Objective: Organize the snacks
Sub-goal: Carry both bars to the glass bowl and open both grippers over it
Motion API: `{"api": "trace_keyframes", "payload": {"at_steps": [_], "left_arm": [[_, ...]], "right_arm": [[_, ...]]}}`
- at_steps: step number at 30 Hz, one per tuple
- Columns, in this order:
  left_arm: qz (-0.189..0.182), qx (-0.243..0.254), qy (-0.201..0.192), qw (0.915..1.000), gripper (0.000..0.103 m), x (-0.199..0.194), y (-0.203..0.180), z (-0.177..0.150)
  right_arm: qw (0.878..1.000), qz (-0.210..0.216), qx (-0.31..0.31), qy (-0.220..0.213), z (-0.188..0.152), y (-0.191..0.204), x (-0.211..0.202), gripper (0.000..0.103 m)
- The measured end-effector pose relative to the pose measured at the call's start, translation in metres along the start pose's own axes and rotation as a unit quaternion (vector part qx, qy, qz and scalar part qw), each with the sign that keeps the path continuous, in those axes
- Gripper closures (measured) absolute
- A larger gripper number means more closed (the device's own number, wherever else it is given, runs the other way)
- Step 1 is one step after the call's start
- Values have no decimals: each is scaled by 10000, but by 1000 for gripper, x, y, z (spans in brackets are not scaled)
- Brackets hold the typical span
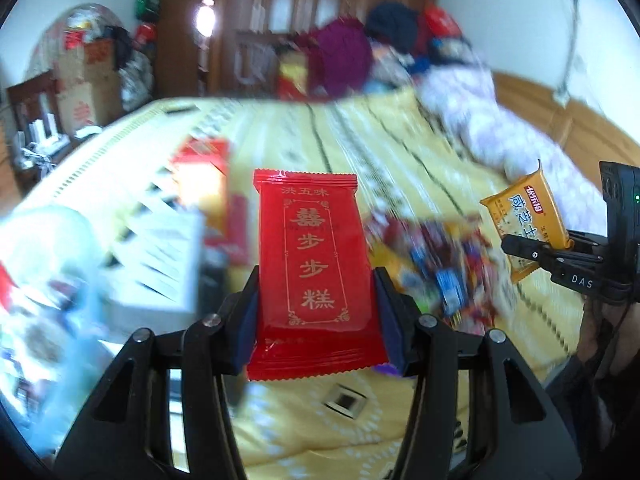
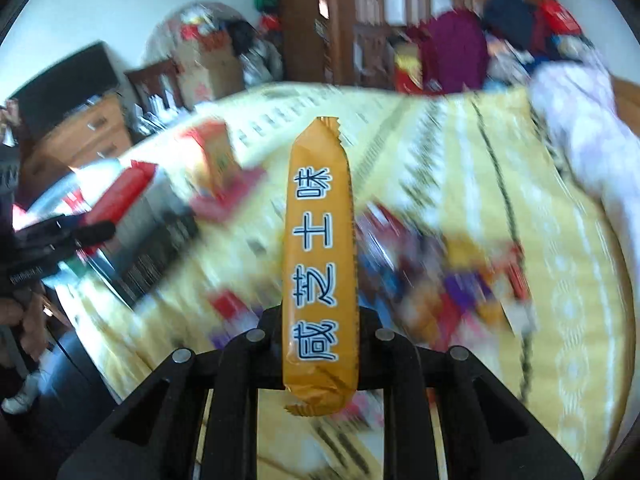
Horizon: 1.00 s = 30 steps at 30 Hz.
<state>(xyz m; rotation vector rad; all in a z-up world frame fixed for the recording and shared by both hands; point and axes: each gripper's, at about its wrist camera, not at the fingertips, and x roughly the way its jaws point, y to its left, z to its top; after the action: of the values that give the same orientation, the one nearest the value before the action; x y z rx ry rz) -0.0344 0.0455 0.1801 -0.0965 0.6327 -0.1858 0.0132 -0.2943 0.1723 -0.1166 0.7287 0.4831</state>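
Note:
My left gripper (image 1: pixel 316 300) is shut on a red snack packet (image 1: pixel 312 264) with gold Chinese lettering, held flat above the bed. My right gripper (image 2: pixel 320 344) is shut on an orange-yellow snack packet (image 2: pixel 319 264), held edge-on and upright. The right gripper (image 1: pixel 532 250) with that orange packet (image 1: pixel 528 216) also shows at the right of the left wrist view. The left gripper (image 2: pixel 92 232) with the red packet (image 2: pixel 120 196) shows at the left of the right wrist view. A blurred pile of mixed loose snacks (image 1: pixel 436 264) lies on the bed between the two grippers; it also shows in the right wrist view (image 2: pixel 448 276).
A yellow patterned bedspread (image 1: pixel 360 140) covers the bed. A white box (image 1: pixel 160 264) and a red-orange carton (image 1: pixel 204 184) stand at the left. Clothes (image 1: pixel 352 52) and a pale quilt (image 1: pixel 488 124) lie at the far end. A wooden dresser (image 2: pixel 76 136) stands beside the bed.

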Motion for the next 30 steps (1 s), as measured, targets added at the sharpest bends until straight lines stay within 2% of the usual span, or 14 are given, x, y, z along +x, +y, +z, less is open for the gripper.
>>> {"api": "trace_keyframes", "payload": {"at_steps": [6,9,13,16,21,30], "left_arm": [[763,-506,-546,9943,50,-49,80,29],[1169,-888,-580,9875,50,-63,128,29],[1600,-1438,-467,9755,50,-68,181,19],[1843,-1710,-336,9673,50,-66,208,8],[1999,-1952,-187,9600,50,-65,238,-5],[1965,-2086,-218,9578,50,-74,255,-7]], "right_arm": [[9924,1004,-465,-546,100,96,12,81],[9849,1427,-721,-658,135,152,24,81],[9750,1899,-1026,-522,168,224,50,81],[9682,2195,-1166,-299,180,271,74,81],[9589,2535,-1249,241,182,329,117,81],[9536,2615,-1336,661,170,367,158,81]]}}
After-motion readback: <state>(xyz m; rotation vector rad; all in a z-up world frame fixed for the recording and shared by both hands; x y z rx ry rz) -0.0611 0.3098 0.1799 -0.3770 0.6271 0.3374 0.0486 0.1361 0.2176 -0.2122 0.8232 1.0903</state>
